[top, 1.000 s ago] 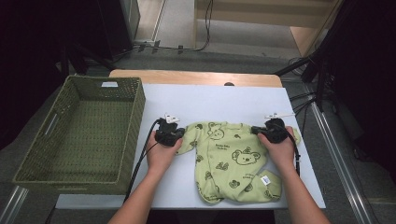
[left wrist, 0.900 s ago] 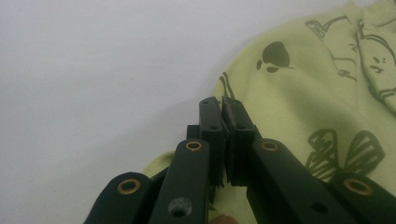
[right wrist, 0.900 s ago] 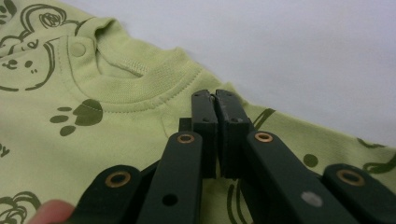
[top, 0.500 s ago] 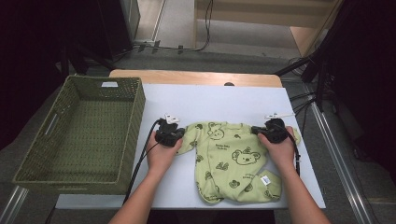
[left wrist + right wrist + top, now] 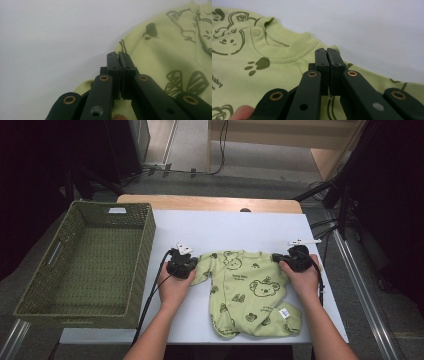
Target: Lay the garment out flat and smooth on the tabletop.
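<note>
Basket (image 5: 85, 270): woven, green, stood at the table's left edge, nothing visible inside.
Left gripper (image 5: 182, 265): jaws pressed together, clamped on the baby suit's left sleeve.
Baby suit (image 5: 247, 292): light green with bear prints, lay flat on the white table (image 5: 235, 227), between the two hands.
Right gripper (image 5: 294, 260): jaws closed, pinching the suit's shoulder beside the collar (image 5: 294, 48).

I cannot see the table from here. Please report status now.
Left gripper and right gripper both shut on the baby suit, one at each shoulder. Suit flat on table. Basket at left, apart. Nothing in the way.
</note>
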`<state>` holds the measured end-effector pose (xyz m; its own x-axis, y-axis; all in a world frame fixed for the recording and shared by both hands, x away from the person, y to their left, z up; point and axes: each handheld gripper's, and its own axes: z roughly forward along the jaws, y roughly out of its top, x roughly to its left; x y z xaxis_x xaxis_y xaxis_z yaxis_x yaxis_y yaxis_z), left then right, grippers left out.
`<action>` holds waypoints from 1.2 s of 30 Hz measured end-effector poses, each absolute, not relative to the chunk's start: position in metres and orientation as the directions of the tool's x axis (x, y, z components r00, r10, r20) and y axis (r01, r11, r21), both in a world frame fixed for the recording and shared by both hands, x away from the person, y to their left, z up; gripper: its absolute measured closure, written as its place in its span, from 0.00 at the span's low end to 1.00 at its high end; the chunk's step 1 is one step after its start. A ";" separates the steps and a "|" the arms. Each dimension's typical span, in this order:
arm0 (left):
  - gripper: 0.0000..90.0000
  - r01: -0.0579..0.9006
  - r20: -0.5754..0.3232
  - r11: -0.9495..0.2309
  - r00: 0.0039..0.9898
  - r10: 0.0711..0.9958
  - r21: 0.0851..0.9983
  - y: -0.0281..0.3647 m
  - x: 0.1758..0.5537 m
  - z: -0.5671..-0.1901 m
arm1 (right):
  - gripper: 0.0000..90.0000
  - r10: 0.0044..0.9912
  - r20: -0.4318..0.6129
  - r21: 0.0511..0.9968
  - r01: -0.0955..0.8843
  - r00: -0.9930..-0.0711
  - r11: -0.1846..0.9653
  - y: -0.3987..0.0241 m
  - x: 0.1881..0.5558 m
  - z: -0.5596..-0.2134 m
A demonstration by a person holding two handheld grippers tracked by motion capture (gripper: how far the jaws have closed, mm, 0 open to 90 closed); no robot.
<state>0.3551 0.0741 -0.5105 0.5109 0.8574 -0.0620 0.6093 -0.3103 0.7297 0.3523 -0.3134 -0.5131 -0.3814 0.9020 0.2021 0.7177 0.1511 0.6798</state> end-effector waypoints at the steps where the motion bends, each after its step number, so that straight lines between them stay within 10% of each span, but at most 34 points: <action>1: 0.98 0.611 -0.065 -0.306 0.508 0.859 0.730 0.074 0.355 -0.511 | 0.96 0.903 0.201 0.680 0.717 -0.380 0.150 -0.313 0.353 -0.514; 36: 0.98 0.555 -0.056 -0.180 0.382 0.923 0.812 0.070 0.413 -0.460 | 0.97 0.928 0.103 0.738 0.653 -0.358 0.170 -0.319 0.421 -0.478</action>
